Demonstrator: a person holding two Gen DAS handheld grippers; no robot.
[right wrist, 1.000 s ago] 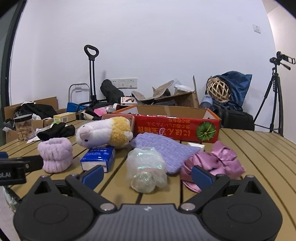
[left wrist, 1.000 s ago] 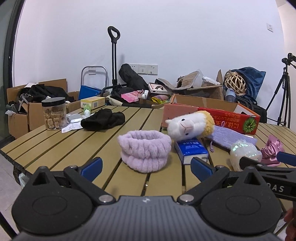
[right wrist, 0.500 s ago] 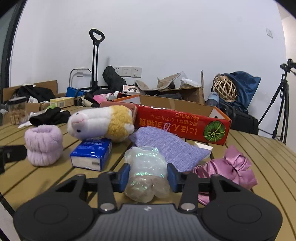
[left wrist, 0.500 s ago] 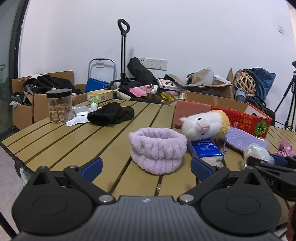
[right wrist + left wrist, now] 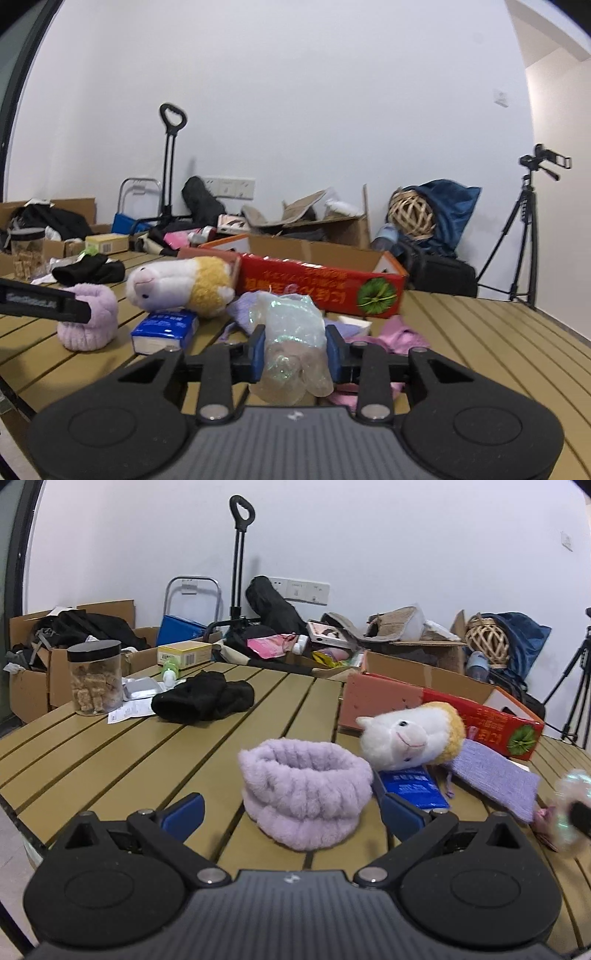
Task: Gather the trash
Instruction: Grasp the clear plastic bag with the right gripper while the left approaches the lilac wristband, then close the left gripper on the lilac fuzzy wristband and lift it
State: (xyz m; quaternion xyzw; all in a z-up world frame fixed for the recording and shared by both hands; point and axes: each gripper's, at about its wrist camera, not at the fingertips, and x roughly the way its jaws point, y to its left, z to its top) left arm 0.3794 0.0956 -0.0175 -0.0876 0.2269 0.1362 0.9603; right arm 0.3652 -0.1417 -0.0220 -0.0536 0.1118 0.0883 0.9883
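While the right gripper (image 5: pixel 294 350) was closing its blue-padded fingers (image 5: pixel 257 350) on the crumpled iridescent clear plastic wrapper (image 5: pixel 293 341), that trash sat pinched between them just above the slatted tan wooden surface (image 5: pixel 480 332). Left gripper (image 5: pixel 291 808) stayed spread wide, holding nothing, with the fluffy lilac fabric ring (image 5: pixel 304 790) right ahead.

The table (image 5: pixel 110 760) is tan with dark gaps between slats; the fluffy headband (image 5: pixel 304 786) is lilac, and the plush toy (image 5: pixel 410 734) is white with a yellow back and pink snout. The tissue pack (image 5: pixel 164 328) is blue and white. The crumpled plastic wrap (image 5: pixel 291 343) is clear with iridescent green-pink glints; the carton (image 5: pixel 317 288) is red with a green emblem.
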